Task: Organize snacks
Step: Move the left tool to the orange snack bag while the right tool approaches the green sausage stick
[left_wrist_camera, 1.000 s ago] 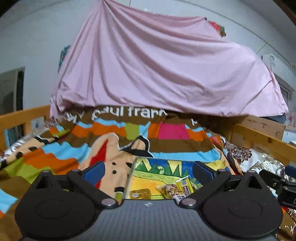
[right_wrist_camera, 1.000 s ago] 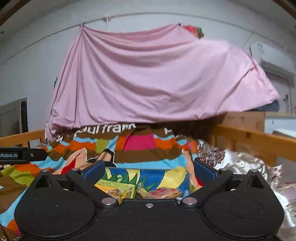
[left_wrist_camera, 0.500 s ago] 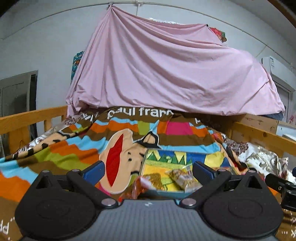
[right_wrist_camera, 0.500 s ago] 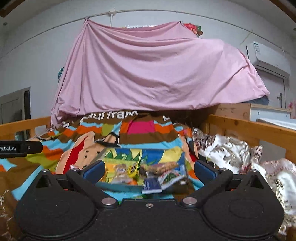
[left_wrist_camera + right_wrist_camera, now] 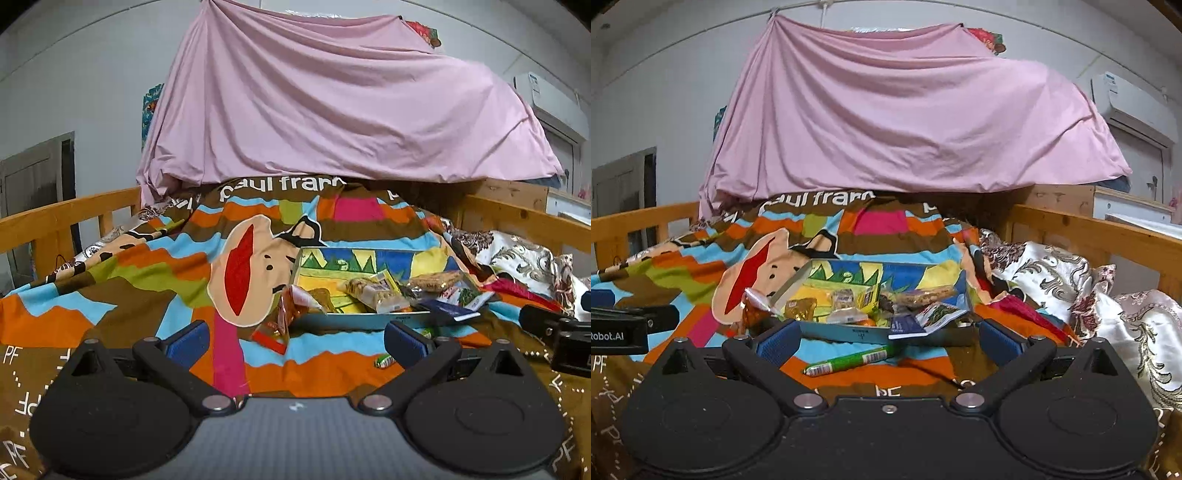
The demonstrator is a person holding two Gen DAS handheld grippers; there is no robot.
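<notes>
Clearly, we held both grippers low over the striped blanket [image 5: 683,266], short of the shallow box [image 5: 864,334] that sat in the middle of the bed with most of the snacks heaped in it. Our left gripper [image 5: 295,341] was spread wide and held nothing, and our right gripper [image 5: 888,341] was likewise spread wide and empty. A green stick snack [image 5: 849,360] lay loose on the blanket just near of the box, between the right gripper's fingers but touching neither as far as we could tell. An orange wrapper [image 5: 286,312] hung over the box's near left corner, half out of it, and a dark blue packet [image 5: 908,326] and a leafy sachet [image 5: 940,314] overhung the near right rim. We judged the soft bedding to be the main hazard: pressing down for the stick could dent the blanket, tip the light box, and spill the overhanging packets. The stick looked round and slick, so a pinch off its middle might roll it away or squirt it out. Closing on the orange wrapper by a loose flap could drag neighbouring packets out with it. Our two grippers were also near each other, so a careless reach could knock them together.
</notes>
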